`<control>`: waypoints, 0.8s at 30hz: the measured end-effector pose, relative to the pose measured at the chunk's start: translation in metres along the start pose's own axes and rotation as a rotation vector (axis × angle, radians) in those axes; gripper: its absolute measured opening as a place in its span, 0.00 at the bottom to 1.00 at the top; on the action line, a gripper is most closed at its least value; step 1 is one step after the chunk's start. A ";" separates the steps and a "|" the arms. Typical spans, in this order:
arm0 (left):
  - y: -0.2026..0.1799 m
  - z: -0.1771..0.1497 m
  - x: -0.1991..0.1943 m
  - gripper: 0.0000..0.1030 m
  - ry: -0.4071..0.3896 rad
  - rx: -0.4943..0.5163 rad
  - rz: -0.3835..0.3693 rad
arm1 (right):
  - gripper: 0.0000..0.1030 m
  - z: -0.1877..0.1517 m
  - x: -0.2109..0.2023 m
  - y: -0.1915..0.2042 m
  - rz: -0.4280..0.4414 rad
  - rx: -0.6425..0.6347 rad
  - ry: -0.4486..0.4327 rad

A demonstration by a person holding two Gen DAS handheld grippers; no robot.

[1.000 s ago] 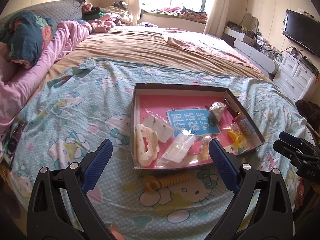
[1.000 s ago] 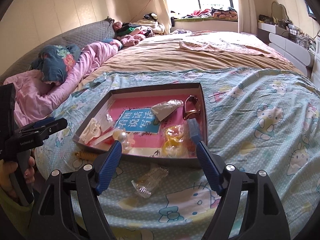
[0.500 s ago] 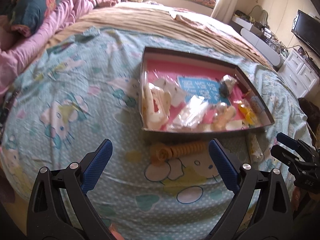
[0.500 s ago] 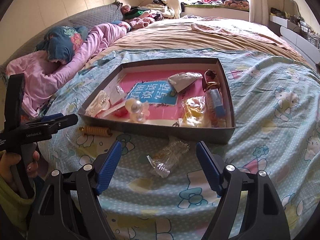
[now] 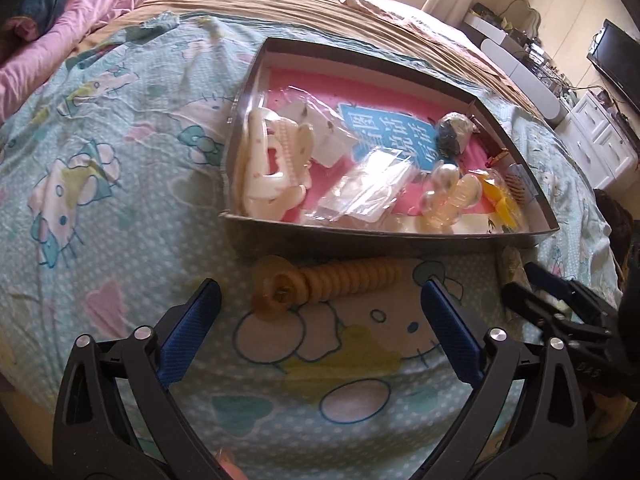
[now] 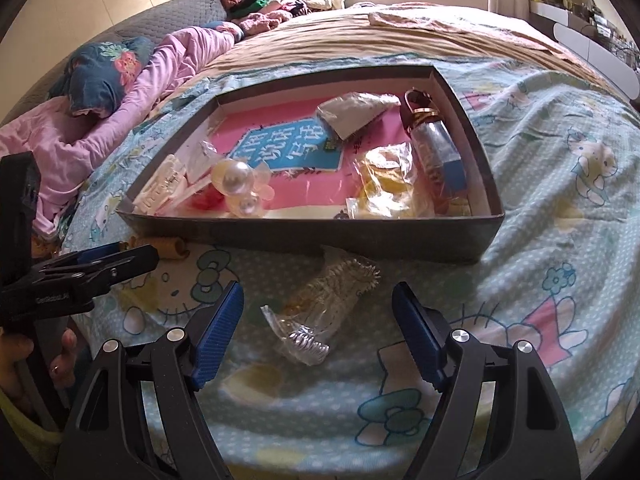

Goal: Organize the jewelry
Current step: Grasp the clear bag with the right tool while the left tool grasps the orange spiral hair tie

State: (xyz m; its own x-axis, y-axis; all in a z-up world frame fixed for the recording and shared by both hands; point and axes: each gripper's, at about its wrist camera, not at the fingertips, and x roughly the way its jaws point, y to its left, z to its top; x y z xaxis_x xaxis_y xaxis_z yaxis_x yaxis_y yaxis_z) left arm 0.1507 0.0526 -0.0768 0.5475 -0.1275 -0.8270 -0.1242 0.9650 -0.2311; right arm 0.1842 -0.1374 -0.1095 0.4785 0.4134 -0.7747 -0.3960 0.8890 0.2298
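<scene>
A shallow grey box with a pink floor lies on the bed and holds several bagged hair clips and jewelry pieces. A tan spiral hair tie lies on the sheet just in front of the box. My left gripper is open, its fingers either side of the hair tie and just short of it. A clear bag with a small comb-like clip lies in front of the box. My right gripper is open around this bag, low over the sheet.
The bed has a teal cartoon-print sheet with a brown blanket beyond the box. Pink bedding and pillows lie at the left. A white dresser and a TV stand at the right.
Both grippers have moved down and forward toward the bed. The hair tie and the clear bag now sit between their open fingers. Nothing has been gripped.
</scene>
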 end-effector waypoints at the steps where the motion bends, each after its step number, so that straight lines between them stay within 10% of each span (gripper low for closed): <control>1: -0.002 0.000 0.002 0.91 -0.001 0.000 -0.001 | 0.65 -0.001 0.001 -0.001 -0.005 -0.004 -0.002; 9: -0.014 0.001 0.012 0.91 -0.021 0.010 0.063 | 0.41 -0.006 -0.003 -0.003 0.009 -0.035 -0.028; 15: -0.018 -0.003 0.012 0.62 -0.037 0.068 0.127 | 0.38 -0.010 -0.014 -0.002 0.047 -0.057 -0.025; 24: -0.021 -0.009 -0.013 0.60 -0.057 0.089 0.060 | 0.37 -0.013 -0.044 0.006 0.092 -0.089 -0.054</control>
State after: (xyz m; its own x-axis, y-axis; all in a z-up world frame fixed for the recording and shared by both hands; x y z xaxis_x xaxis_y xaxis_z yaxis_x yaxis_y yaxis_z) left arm 0.1385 0.0322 -0.0661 0.5874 -0.0581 -0.8072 -0.0860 0.9873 -0.1336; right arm 0.1504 -0.1525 -0.0813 0.4772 0.5045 -0.7195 -0.5069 0.8269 0.2435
